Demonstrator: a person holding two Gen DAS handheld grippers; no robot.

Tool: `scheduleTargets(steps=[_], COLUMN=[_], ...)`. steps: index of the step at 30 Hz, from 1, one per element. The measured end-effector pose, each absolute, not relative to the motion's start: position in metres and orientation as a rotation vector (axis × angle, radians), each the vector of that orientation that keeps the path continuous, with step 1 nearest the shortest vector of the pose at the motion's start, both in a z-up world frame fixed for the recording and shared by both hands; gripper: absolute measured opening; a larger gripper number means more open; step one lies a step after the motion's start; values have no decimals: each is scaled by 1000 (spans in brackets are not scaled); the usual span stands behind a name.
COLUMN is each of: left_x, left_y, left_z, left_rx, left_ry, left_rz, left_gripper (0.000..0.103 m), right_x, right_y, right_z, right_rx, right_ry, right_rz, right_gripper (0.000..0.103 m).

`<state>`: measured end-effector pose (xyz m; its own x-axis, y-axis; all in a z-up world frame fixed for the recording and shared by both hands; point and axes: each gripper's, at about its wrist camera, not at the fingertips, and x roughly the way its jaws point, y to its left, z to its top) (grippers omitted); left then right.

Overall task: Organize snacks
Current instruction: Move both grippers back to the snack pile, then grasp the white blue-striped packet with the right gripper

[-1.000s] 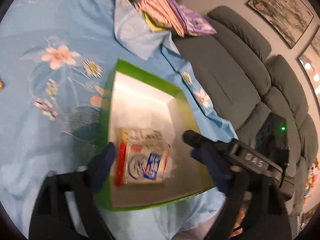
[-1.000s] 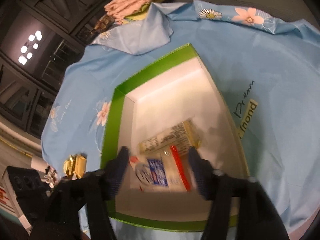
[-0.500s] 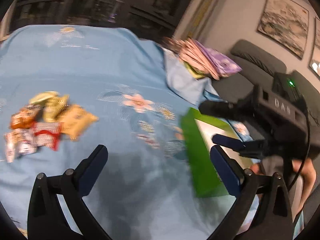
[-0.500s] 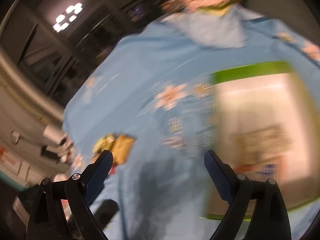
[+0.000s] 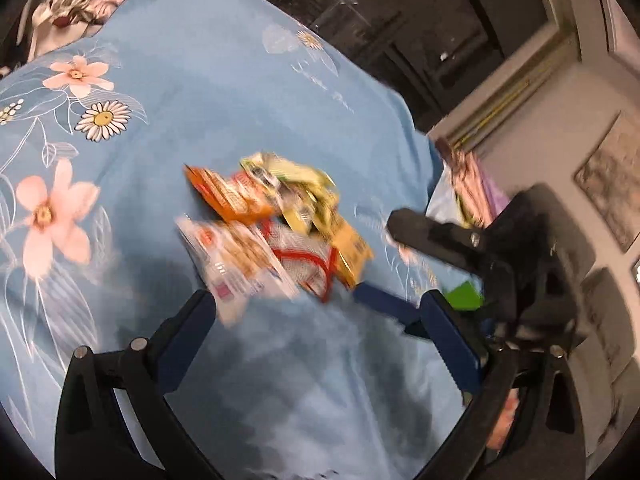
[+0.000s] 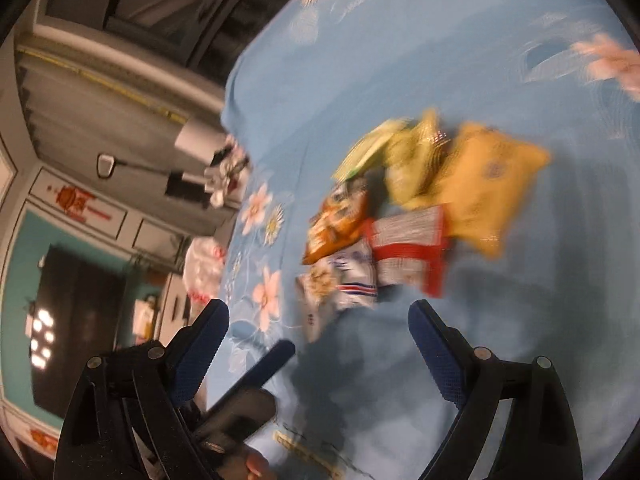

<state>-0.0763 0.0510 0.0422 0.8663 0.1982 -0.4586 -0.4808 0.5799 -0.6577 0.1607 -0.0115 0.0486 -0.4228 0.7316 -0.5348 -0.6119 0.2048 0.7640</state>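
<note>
A pile of snack packets [image 5: 276,232] lies on the blue flowered tablecloth [image 5: 200,80]: an orange one, yellow-green ones, a yellow one, a red-and-white one and a white one. It also shows in the right wrist view [image 6: 408,208]. My left gripper [image 5: 320,304] is open and empty, just short of the pile. My right gripper [image 6: 320,316] is open and empty, also just before the pile. A corner of the green box [image 5: 464,296] shows behind the right gripper's body [image 5: 480,248]. The left gripper's finger [image 6: 264,364] shows low in the right wrist view.
Folded pink and purple cloths [image 5: 472,184] lie at the table's far right. A white plastic bag [image 6: 204,268] and clutter stand beyond the table's left edge. A wall with framed pictures [image 5: 608,184] is at the right.
Both grippers have swung away from the green box, where a white-and-blue packet lies, over to the snack pile. Both stay open and empty.
</note>
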Motion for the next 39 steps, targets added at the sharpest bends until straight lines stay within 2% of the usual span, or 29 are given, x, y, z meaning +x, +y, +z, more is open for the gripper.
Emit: scheduleTargets(steps=[6,8,10,12,16,21,24,26,28,31,37,38,39], left_x=[-48,-42,-39,-46,-55,-68,-71,-66,-70,-81,-71,-70,-72], left_y=[85,85,85,86,87,93,93,92,95,100,89,89,90], left_z=[21,13,8,6,3,0,0,0,-2,-6,-4,-4,-5], left_rx=[-940,-935,-917,-907,-892,-905,-892,-875,-893,-941,-902,-899,-910], left_ry=[447,473,492,474,435,393,410,423,420,395,448,451,449], left_rz=[309,302,328,337,351,422,455,464,474,460,390,394,397], left_gripper=[100,97,89,87,87,86,83,79,65,53,54,54,51], right_x=[148,152,156,162,172,172,168,175,185,190,168,163,160], right_y=[33,34,32,30,21,17,17,19,20,20,33,35,36], right_z=[19,1,-8,-11,-8,0,9,2,-12,-15,-10,-8,-8], right_rx=[122,132,165,190,236,170,80,112,194,232,102,70,50], right_ry=[1440,1481,1534,1548,1478,1426,1334,1384,1466,1481,1418,1397,1380], right_rz=[1520,1507,1551,1548,1551,1530,1492,1503,1494,1502,1527,1525,1522], right_gripper=[90,86,80,77,77,77,77,77,66,65,65,62,52])
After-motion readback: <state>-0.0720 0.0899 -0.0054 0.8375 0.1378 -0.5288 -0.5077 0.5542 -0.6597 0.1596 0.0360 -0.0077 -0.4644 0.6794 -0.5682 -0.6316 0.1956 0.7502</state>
